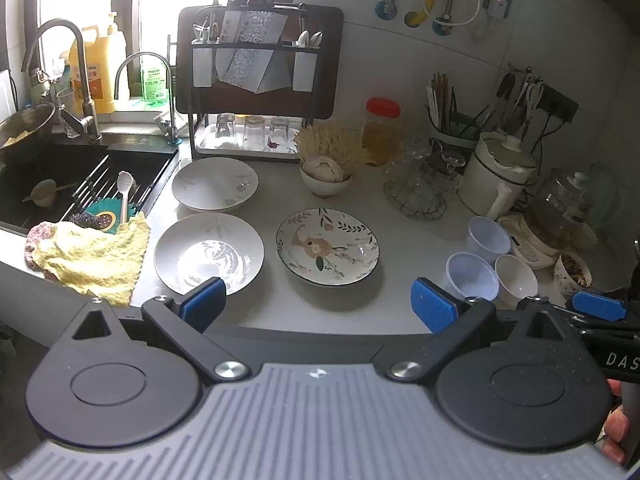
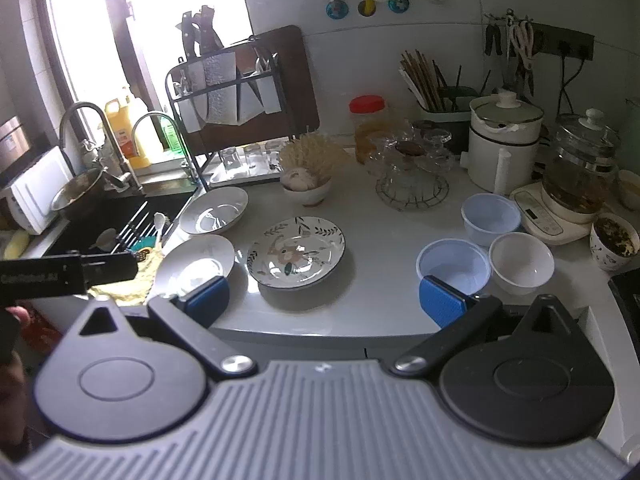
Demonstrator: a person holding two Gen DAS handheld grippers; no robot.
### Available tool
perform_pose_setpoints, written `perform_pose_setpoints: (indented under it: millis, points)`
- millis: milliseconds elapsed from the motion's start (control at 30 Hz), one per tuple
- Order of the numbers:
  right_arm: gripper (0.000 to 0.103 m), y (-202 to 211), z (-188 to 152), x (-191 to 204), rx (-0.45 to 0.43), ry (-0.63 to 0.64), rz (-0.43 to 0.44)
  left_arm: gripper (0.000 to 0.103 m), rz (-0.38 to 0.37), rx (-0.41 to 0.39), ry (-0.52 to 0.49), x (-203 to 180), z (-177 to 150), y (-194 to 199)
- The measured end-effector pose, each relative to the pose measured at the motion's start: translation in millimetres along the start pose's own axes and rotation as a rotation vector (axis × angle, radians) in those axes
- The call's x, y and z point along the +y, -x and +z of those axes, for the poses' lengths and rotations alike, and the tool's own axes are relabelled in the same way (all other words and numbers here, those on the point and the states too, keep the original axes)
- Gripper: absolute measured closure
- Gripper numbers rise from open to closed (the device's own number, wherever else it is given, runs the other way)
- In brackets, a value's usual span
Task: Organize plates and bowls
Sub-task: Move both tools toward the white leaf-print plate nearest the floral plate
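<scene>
Hovering over the desk point(image 1: 360, 312), left gripper point(image 1: 318, 306) and right gripper point(image 2: 324, 296) stand with jaws wide, empty, near the floral plate point(image 1: 328, 246).

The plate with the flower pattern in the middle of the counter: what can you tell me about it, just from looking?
The flowered plate is round and shallow, glossy like glazed ceramic, white with a dark rim. Leafy sprigs ring a pinkish-brown flower at its centre. It sits flat and upright on the grey counter, empty, with nothing on it and nothing touching it. Two plain white plates lie to its left, the nearer a small gap away; three small bowls stand apart on its right. Neither gripper reaches it.
</scene>
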State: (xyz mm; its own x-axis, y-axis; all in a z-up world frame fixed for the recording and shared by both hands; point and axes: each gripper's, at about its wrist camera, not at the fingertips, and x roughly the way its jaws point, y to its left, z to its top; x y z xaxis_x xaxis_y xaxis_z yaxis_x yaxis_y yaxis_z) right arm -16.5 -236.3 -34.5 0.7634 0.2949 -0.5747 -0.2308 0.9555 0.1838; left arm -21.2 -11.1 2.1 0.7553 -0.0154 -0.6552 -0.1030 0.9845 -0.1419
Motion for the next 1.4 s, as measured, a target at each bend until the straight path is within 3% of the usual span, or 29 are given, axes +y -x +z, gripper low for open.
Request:
perform_pose_setpoints:
  millis: [467, 1000, 1400]
  points:
    - [0.000, 0.3, -6.1, -5.8, 0.031, -0.030, -0.001, 0.003, 0.026, -0.012, 0.036, 9.6, -10.0, 10.6]
    - [0.000, 0.8, -11.1, -3.3, 0.059, -0.029, 0.036, 0.003, 0.059, 0.023, 0.040, 7.1, -14.1, 12.6]
    - [0.000, 3.0, -15.7, -10.0, 0.059, -0.037, 0.014, 0.003, 0.067, 0.036, 0.045, 1.6, -13.7, 9.9]
